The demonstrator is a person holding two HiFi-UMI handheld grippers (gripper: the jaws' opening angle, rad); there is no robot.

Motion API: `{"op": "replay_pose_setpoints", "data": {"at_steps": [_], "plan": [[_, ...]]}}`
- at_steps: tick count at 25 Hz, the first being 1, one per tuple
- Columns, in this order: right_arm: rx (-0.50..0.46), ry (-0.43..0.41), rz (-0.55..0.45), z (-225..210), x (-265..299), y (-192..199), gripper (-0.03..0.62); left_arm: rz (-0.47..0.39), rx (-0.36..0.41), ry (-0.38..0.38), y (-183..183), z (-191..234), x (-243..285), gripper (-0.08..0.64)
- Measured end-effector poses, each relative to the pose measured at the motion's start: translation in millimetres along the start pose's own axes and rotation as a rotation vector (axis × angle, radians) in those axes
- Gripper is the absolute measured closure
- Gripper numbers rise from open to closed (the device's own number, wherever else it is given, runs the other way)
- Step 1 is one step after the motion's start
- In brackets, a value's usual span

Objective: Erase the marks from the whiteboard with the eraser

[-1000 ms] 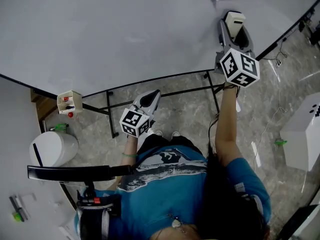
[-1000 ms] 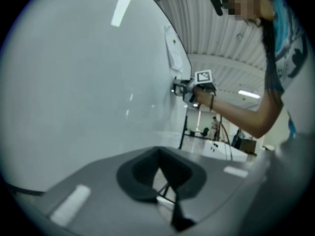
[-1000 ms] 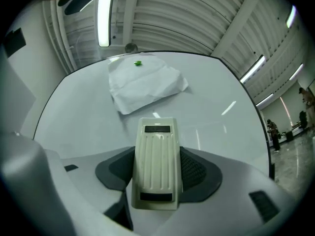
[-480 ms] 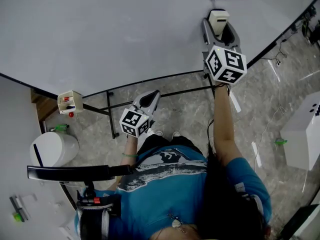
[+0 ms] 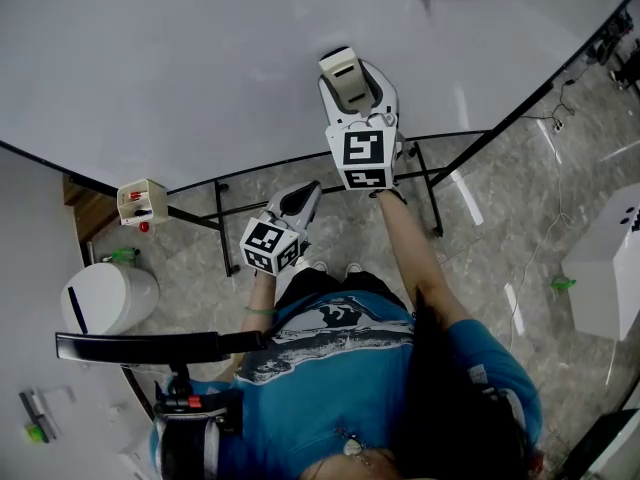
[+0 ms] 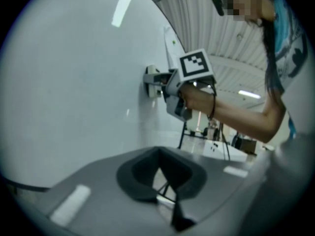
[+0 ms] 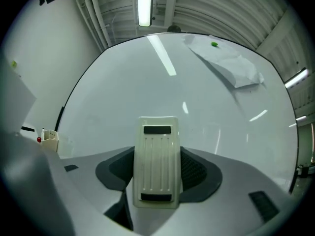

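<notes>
A large whiteboard [image 5: 180, 58] fills the upper head view; I see no marks on its grey-white face [image 7: 162, 97]. My right gripper [image 5: 352, 71] is shut on a cream ribbed eraser [image 7: 156, 161], which is pressed flat against the board near its lower edge. In the left gripper view the same eraser [image 6: 152, 80] touches the board surface [image 6: 64, 82]. My left gripper [image 5: 303, 196] hangs lower, off the board and above the floor, shut with nothing between its jaws [image 6: 165, 191].
A sheet of paper [image 7: 229, 65] is pinned at the board's upper right. A small marker holder [image 5: 138, 204] hangs at the board's lower left edge. The black stand legs [image 5: 225, 230] are below, over a marble floor. A white bin [image 5: 105, 296] stands at left.
My right gripper has slid the eraser leftward along the board's lower part, from the right end to about the middle. The left gripper has stayed in place.
</notes>
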State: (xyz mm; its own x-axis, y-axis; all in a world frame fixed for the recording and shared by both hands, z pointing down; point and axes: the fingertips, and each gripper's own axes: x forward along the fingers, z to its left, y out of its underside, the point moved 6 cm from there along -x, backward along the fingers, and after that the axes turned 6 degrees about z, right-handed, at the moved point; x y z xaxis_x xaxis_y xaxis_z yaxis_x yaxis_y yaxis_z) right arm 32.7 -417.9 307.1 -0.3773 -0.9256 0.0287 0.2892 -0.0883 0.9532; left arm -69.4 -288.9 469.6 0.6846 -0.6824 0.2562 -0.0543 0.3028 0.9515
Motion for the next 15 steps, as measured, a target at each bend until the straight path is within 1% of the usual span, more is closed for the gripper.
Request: {"op": "replay_pose_setpoints", "data": {"at_steps": [5, 8, 11, 15], "plan": [[0.001, -0.020, 0.007, 2, 0, 1, 0.330, -0.004, -0.002, -0.008, -1, 1, -2, 0.558], [0.051, -0.032, 0.010, -9, -2, 4, 0.330, -0.005, -0.005, -0.009, -1, 2, -1, 0.558], [0.108, 0.014, -0.005, -38, -11, 3, 0.330, -0.006, -0.006, -0.008, -1, 3, 0, 0.558], [0.160, 0.124, -0.017, -100, -23, 2, 0.330, -0.002, -0.005, 0.002, 0, 2, 3, 0.558]]}}
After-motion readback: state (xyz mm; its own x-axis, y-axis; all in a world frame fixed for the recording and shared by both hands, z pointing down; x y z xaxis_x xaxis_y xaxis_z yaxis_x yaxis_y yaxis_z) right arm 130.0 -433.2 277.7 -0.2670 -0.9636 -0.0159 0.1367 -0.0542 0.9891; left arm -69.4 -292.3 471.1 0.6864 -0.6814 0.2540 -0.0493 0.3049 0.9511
